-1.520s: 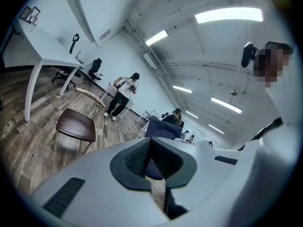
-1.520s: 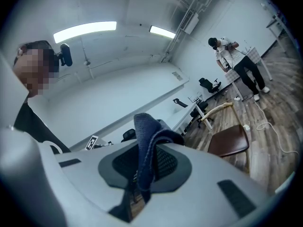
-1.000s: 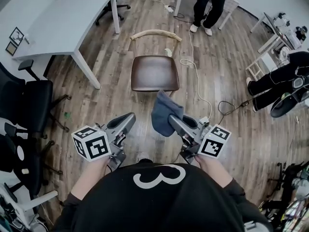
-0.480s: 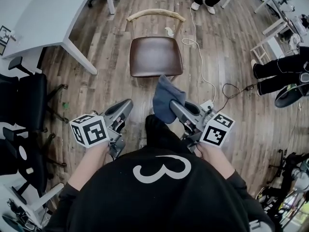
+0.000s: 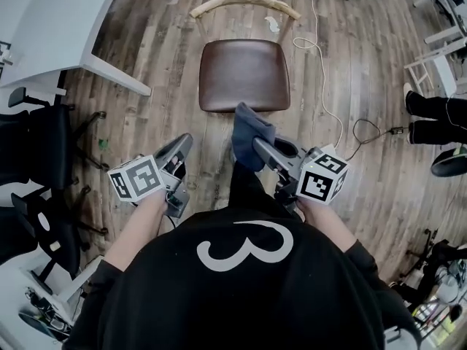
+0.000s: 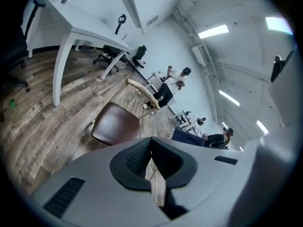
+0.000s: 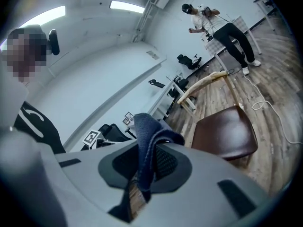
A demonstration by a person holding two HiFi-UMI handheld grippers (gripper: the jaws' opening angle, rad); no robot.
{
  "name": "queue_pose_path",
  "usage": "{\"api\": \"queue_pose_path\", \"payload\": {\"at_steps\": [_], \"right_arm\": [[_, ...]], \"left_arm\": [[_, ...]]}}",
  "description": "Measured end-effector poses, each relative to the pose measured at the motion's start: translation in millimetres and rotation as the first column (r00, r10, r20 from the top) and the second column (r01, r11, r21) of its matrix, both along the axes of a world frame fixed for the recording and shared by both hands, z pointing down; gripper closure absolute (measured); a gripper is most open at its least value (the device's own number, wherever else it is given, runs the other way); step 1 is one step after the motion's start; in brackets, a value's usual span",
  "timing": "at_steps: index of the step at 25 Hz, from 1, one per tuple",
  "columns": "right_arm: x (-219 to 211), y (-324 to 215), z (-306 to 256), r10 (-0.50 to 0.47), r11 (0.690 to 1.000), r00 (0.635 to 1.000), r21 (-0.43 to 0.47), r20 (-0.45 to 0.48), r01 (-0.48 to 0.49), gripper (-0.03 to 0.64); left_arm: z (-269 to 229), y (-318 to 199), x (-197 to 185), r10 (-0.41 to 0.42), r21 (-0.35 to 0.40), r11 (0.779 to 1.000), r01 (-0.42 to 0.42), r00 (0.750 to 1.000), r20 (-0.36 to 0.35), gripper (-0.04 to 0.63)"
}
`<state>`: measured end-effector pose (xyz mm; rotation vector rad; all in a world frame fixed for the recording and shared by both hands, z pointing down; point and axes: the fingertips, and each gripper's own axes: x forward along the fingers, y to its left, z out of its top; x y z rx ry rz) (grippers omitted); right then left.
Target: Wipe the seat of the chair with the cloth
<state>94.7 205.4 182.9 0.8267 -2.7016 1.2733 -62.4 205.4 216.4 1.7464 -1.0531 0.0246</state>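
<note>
A chair with a dark brown seat (image 5: 244, 74) and a pale curved wooden back (image 5: 244, 3) stands on the wood floor ahead of me. Both gripper views show the brown seat (image 6: 116, 125) (image 7: 226, 131) a short way in front of the jaws. My right gripper (image 5: 257, 144) is shut on a blue-grey cloth (image 5: 249, 135), which hangs just short of the seat's near edge. The cloth (image 7: 147, 141) sticks up from between the closed jaws. My left gripper (image 5: 180, 146) is shut and holds nothing, to the left of and below the seat.
A white table (image 5: 51, 28) stands at the left, with black office chairs (image 5: 36, 141) beside it. A white cable (image 5: 321, 71) runs over the floor right of the chair. A person's legs (image 5: 438, 115) reach in at the right edge.
The chair has come nearer in the head view as I stepped forward. The right gripper with the cloth now sits close to the seat's front edge.
</note>
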Motion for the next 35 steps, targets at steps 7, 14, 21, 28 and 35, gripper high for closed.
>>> {"api": "queue_pose_path", "payload": {"at_steps": [7, 14, 21, 28, 35], "right_arm": [[12, -71, 95, -0.118, 0.993, 0.972, -0.049, -0.202, 0.110, 0.565], [33, -117, 176, -0.197, 0.977, 0.912, -0.148, -0.361, 0.153, 0.565], [40, -158, 222, -0.081, 0.964, 0.921, -0.264, -0.381, -0.024, 0.565], [11, -199, 235, -0.026, 0.951, 0.913, -0.291, -0.407, -0.103, 0.565], [-41, -249, 246, -0.005, 0.942, 0.915, -0.308, -0.403, -0.131, 0.565]], "left_arm": [[82, -53, 10, 0.019, -0.150, 0.989, -0.015, 0.999, 0.029, 0.581], [145, -83, 1, -0.032, -0.229, 0.972, 0.052, 0.996, 0.088, 0.581], [188, -108, -35, -0.151, -0.347, 0.926, 0.146, 0.988, 0.014, 0.581], [214, -141, -58, -0.005, -0.399, 0.917, 0.020, 0.999, 0.038, 0.581], [229, -179, -73, 0.154, -0.424, 0.896, -0.133, 0.988, 0.015, 0.581]]}}
